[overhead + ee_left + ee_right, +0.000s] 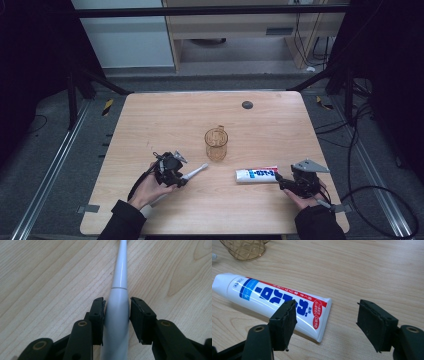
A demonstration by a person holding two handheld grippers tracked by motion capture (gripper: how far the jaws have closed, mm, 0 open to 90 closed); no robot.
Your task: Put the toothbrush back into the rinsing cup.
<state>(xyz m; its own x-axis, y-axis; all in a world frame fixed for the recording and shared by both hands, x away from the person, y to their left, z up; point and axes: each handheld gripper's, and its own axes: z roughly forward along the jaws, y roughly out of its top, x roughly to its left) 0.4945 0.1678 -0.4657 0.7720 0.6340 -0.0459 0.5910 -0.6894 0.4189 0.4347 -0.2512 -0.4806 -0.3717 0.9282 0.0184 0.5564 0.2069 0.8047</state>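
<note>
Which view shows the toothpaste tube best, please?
The right gripper view: the tube lies close up, label readable, cap at far left. The high view shows it small, lying flat before the right claw.

My sleeves are black down to the wrists. My left gripper (181, 181) and right gripper (280, 182) are both black, with brass-ringed pivots at the jaws. The right one carries a grey three-cornered plate on top.
</note>
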